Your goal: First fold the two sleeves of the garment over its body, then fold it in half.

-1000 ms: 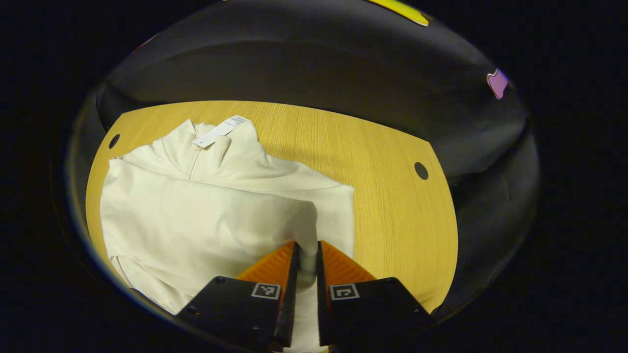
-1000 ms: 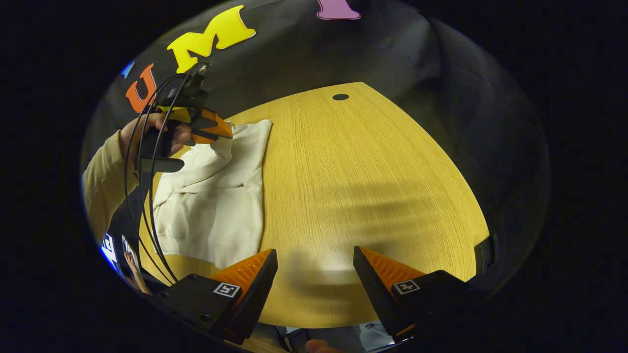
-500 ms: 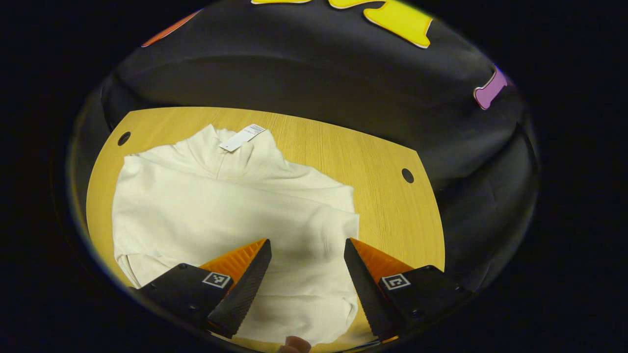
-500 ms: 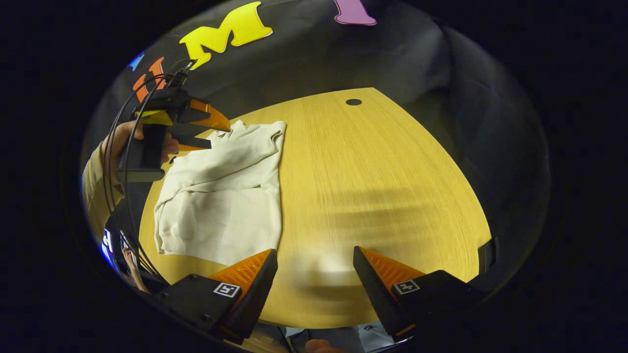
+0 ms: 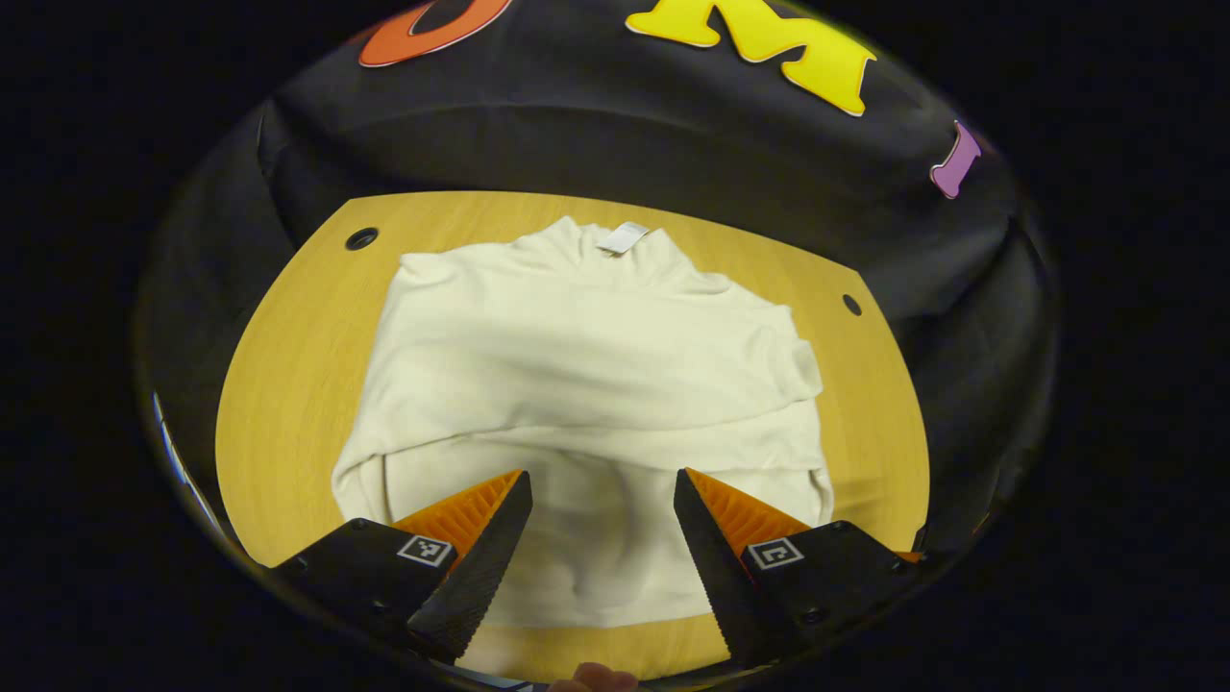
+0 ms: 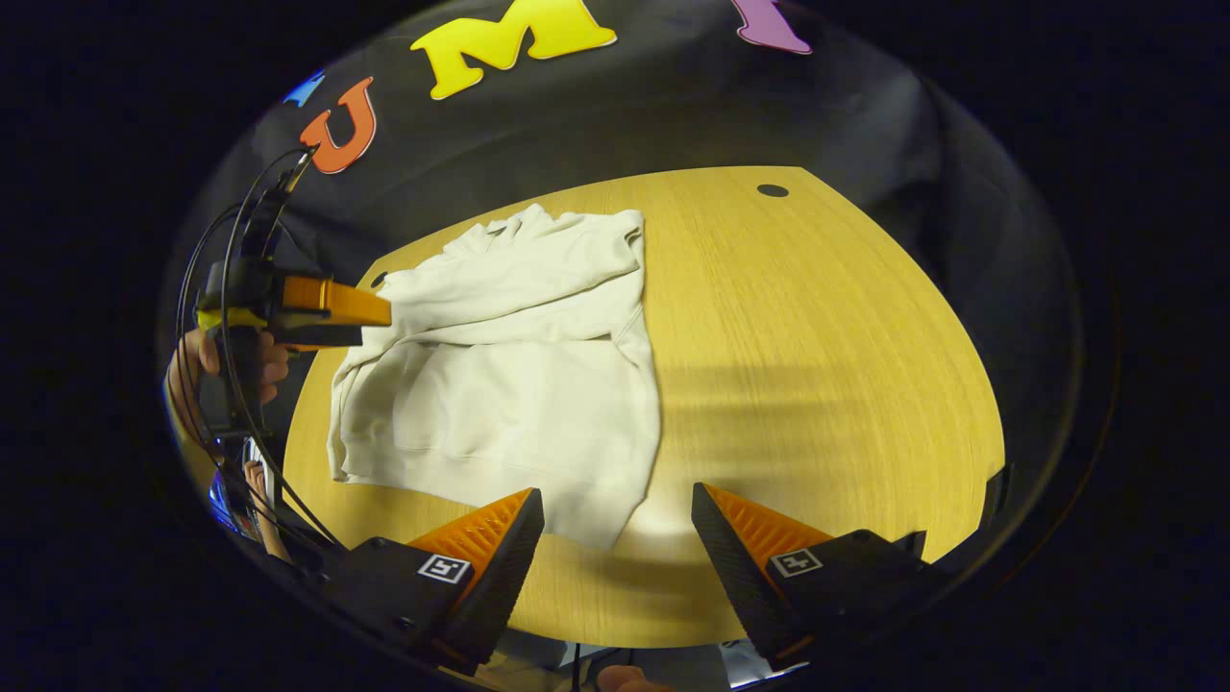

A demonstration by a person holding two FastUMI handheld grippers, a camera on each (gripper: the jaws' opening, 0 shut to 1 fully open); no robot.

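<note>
L gripper jaws are standing wide apart, gripping nothing, hovering over the near hem of the garment. R gripper jaws are also spread apart w/ nothing between them, hanging above the near edge of the table, just beside the garment's near right corner.

Garment is lying flat on the table's left half, collar & tag pointing to the far edge, hem toward the near edge. Both sleeves are lying folded across the body: a sleeve band is running side to side over the chest, cuff end bunching at the right side. No half-fold is showing; full body length is lying open. So sleeves look done, halving looks like what's left, as far as these views settle it.

In the right gripper view the L gripper is showing farther off at the table's left edge, a hand holding it, cables looping over it.

Risks from here:
- Sleeves are sitting loose on top; lifting the hem fast could be sliding them off the body & undoing the fold.
- Pinching only the top layer at the hem would be leaving the back panel behind, giving a skewed fold.
- Uneven grab points L vs R would be twisting the fold line.
- Soft fabric near the near edge could be dragging off the table.
</note>
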